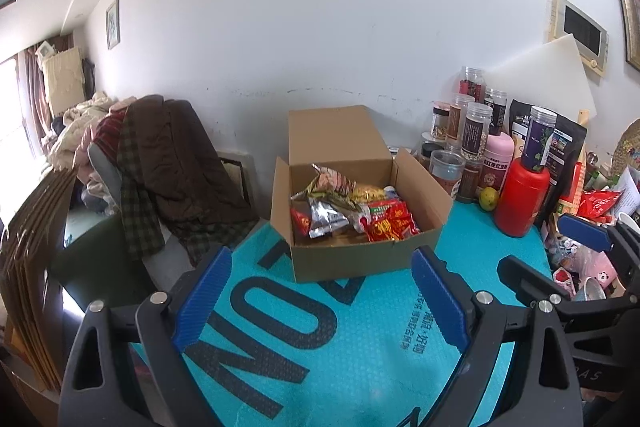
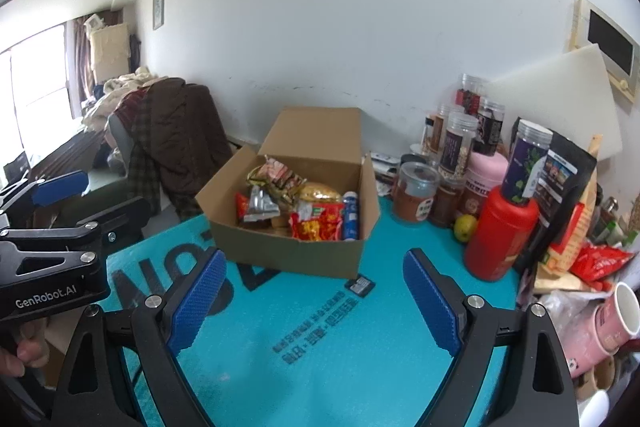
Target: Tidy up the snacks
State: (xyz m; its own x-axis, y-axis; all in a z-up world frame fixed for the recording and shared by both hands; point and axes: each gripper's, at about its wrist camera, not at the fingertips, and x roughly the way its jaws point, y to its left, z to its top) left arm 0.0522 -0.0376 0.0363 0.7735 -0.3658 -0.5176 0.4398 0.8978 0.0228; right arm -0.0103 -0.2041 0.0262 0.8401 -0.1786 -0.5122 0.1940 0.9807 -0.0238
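An open cardboard box (image 1: 352,259) stands on the teal mat (image 1: 320,347), its lid flap raised at the back. Inside lie several snack packets, among them a red packet (image 1: 390,225), a silver packet (image 1: 324,217) and a blue tube (image 2: 350,215). My left gripper (image 1: 320,267) is open in front of the box, nothing between its blue pads. My right gripper (image 2: 316,263) is also open and empty, a little short of the box front. Each gripper shows at the edge of the other's view, side by side. A small dark packet (image 2: 360,284) lies on the mat by the box's front corner.
Right of the box crowd several jars (image 2: 416,195), a red bottle (image 2: 500,231), a green fruit (image 2: 464,227), bags and pink cups (image 2: 612,323). A chair draped with dark clothing (image 1: 176,163) stands left of the table. Flattened cardboard (image 1: 36,267) leans at the far left.
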